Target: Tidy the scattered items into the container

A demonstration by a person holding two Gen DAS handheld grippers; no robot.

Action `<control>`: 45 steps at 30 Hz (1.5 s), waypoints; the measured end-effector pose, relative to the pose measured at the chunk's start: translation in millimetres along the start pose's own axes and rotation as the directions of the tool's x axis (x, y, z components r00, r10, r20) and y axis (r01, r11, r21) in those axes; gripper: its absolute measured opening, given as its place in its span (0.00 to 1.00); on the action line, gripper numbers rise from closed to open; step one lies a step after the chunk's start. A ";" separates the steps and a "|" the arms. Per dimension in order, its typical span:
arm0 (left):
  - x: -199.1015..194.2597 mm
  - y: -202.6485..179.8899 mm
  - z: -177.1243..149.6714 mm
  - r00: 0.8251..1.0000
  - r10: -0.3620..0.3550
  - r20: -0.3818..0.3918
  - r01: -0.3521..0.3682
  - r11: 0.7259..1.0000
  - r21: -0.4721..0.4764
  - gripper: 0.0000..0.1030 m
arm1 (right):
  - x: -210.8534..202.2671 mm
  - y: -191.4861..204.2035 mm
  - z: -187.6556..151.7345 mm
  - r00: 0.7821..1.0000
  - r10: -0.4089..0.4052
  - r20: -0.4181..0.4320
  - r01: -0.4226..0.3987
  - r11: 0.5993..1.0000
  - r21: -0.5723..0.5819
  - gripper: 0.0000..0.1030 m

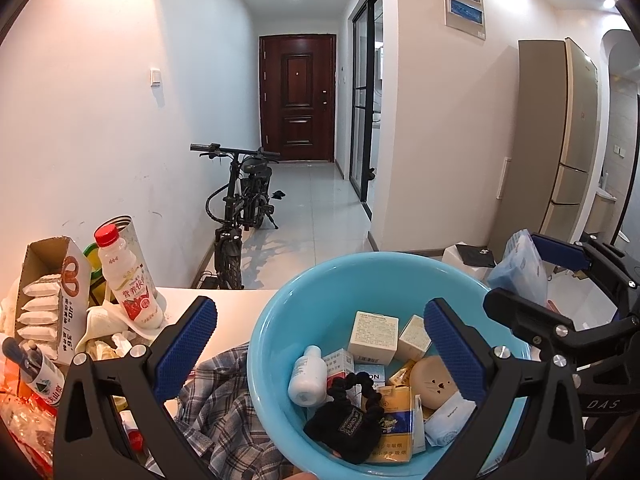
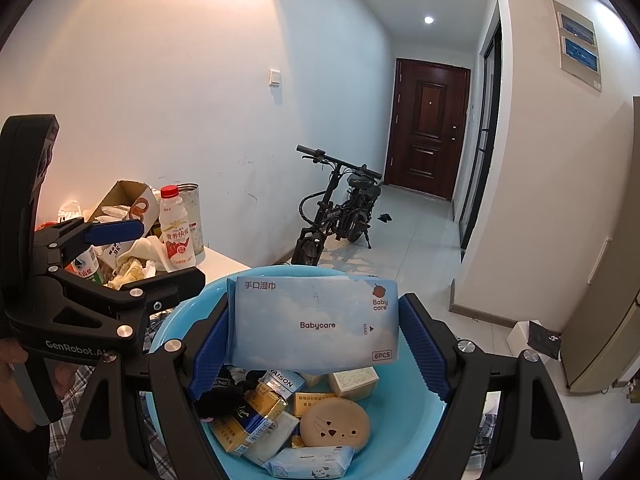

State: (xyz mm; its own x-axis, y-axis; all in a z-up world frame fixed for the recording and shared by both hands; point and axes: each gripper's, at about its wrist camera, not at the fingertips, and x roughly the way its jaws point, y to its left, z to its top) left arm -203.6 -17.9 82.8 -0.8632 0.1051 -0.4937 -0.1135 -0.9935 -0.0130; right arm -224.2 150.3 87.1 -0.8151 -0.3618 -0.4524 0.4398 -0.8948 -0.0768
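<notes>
We are holding a pale blue pack of Babycare wet wipes [image 2: 316,322] upright, pinched by its two side edges in our right gripper [image 2: 320,344], directly above the blue basin [image 2: 416,404], so that letting go should drop it straight in. The basin already holds small boxes, a white bottle [image 1: 307,376], a black scrunchie, cigarette packs and a round tan case [image 2: 335,422]. Our left gripper [image 1: 320,344] hovers over the basin's near side with its blue pads apart and nothing between them, probably waiting its turn. The basin sits on a plaid cloth [image 1: 224,412]. To the left, a red-capped milk bottle [image 1: 130,276] and an open snack carton [image 1: 52,296] remain on the table.
</notes>
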 end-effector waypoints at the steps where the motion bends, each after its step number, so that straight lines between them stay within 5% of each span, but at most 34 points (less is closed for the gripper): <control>1: -0.4 0.0 0.2 1.000 0.000 0.002 0.000 1.000 -0.001 1.00 | -0.1 0.3 0.0 1.000 0.001 0.000 -0.001 1.000 0.000 0.79; 8: 0.7 -1.2 0.5 1.000 0.001 0.000 -0.001 1.000 0.003 1.00 | 3.2 -0.7 0.3 1.000 -0.003 0.004 0.003 1.000 0.008 0.80; 13: 0.3 -0.8 0.6 1.000 -0.008 0.000 0.008 1.000 0.003 1.00 | 0.2 0.1 -0.2 1.000 0.004 0.016 -0.004 1.000 0.022 1.00; 45: 1.2 4.6 0.8 0.998 0.070 -0.003 -0.070 0.998 0.009 1.00 | 6.9 3.6 -3.3 0.999 -0.050 0.017 0.049 0.998 0.036 1.00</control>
State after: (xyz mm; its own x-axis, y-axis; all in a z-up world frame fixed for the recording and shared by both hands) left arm -205.6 -22.3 82.9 -0.8674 0.0350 -0.4964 -0.0570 -0.9979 0.0292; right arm -226.9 145.4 80.7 -0.8423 -0.3212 -0.4328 0.3854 -0.9203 -0.0671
